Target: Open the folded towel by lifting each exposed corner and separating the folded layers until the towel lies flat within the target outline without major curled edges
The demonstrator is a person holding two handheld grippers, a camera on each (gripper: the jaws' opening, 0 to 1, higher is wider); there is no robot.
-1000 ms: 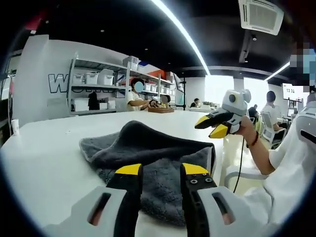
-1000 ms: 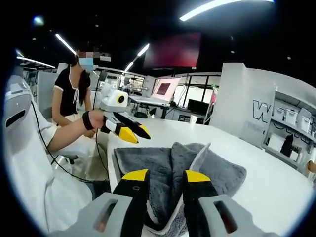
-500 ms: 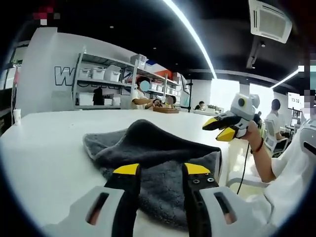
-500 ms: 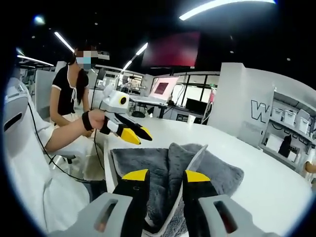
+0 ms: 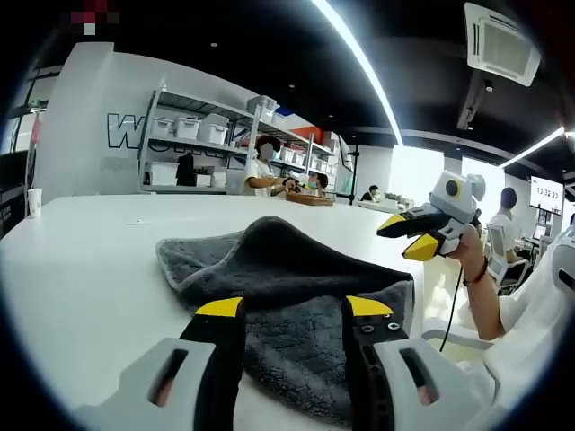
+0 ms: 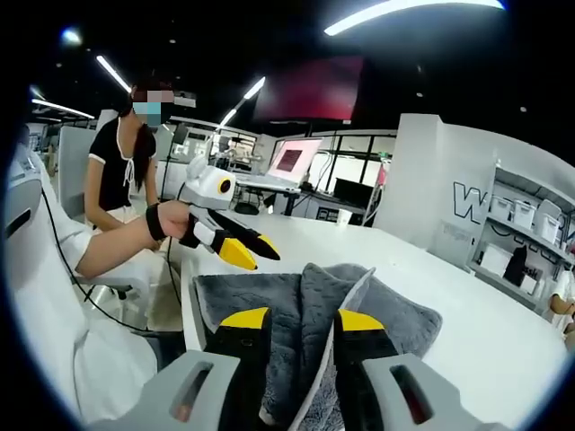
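Left tongs (image 5: pixel 294 308) hover low over the near part of the grey towel (image 5: pixel 287 278), yellow-tipped jaws parted with a clear gap, gripping nothing. Right tongs (image 6: pixel 301 319) likewise parted, tips just above the towel (image 6: pixel 314 305), holding nothing; whether the tips touch the cloth cannot be told. Towel lies folded and rumpled on the white table (image 5: pixel 81 269), near the edge where the person sits, one layer humped up into a ridge across the middle, a pale hem edge showing along a fold in the right gripper view. In the left gripper view the right tongs (image 5: pixel 415 235) come in from the right, held in a hand (image 5: pixel 463 251) with a wrist band, above and beside the towel's far-right corner, not touching it. In the right gripper view the left tongs (image 6: pixel 247 251) come in from the left, over the towel's left edge, jaws slightly apart. Shelving with white bins (image 5: pixel 193 148) stands behind the table; another person in a black top (image 6: pixel 121 171) stands behind.
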